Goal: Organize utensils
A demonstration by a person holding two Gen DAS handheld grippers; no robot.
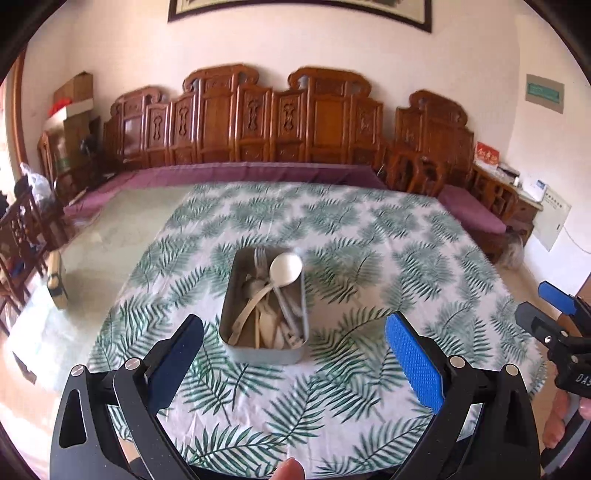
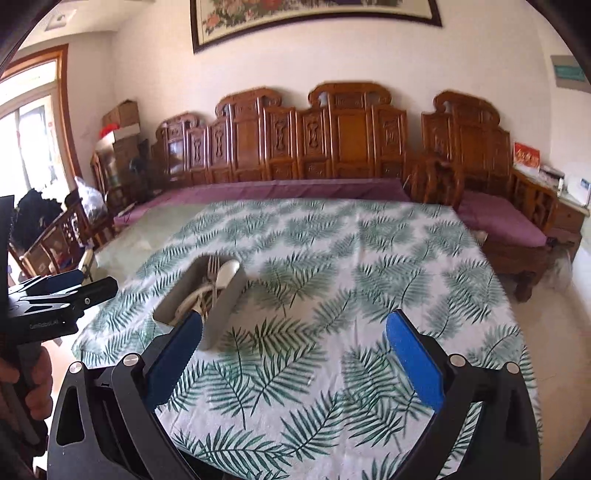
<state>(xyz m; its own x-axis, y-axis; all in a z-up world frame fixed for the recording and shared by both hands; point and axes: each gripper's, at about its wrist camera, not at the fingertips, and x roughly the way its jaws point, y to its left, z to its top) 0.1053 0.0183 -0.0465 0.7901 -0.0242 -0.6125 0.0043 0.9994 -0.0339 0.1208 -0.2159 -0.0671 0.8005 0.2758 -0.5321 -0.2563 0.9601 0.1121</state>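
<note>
Utensils gathered in the tin (image 1: 236, 295), both jaws wide and empty.
The long white spoon (image 1: 285, 269), propped above the rim, could be knocked out onto the surface (image 1: 369, 240).

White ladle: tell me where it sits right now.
In the left wrist view the white ladle lies in the metal tray at the middle of the leaf-print tablecloth, its bowl at the tray's far end beside the fork.

Leaf-print tablecloth (image 1: 369, 258) near; carved wooden bench (image 1: 258, 125) far, purple cushion (image 1: 240, 173); framed picture (image 2: 314, 18) above.
</note>
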